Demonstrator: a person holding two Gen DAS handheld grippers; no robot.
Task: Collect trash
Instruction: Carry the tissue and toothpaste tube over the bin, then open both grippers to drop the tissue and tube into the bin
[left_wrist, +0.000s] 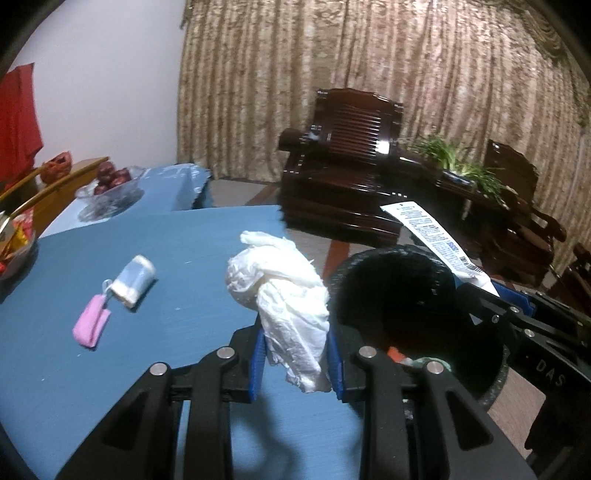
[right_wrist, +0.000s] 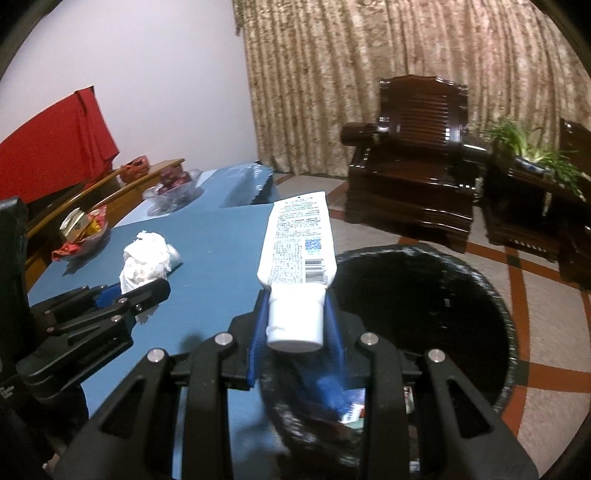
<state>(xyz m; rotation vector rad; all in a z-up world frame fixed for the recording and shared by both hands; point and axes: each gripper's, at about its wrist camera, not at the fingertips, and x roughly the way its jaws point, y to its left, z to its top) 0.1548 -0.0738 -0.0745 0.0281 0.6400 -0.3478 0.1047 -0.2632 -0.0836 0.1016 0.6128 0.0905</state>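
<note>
My left gripper (left_wrist: 297, 356) is shut on a crumpled white plastic bag (left_wrist: 284, 288) and holds it at the blue table's right edge, beside the black trash bin (left_wrist: 399, 295). My right gripper (right_wrist: 295, 325) is shut on a white tube (right_wrist: 297, 258), cap toward the camera, held over the near rim of the bin (right_wrist: 424, 306). The left gripper with the bag (right_wrist: 144, 262) shows at the left of the right wrist view. The tube (left_wrist: 432, 236) shows above the bin in the left wrist view. A small clear bottle (left_wrist: 135, 280) and a pink item (left_wrist: 90, 325) lie on the table.
The blue table (left_wrist: 166, 258) carries a glass fruit bowl (left_wrist: 110, 192) at the back and a snack bowl (right_wrist: 83, 236) at the left. Dark wooden armchairs (right_wrist: 413, 162) and a side table with a green plant (right_wrist: 535, 155) stand on the patterned floor beyond the bin. Some trash lies inside the bin.
</note>
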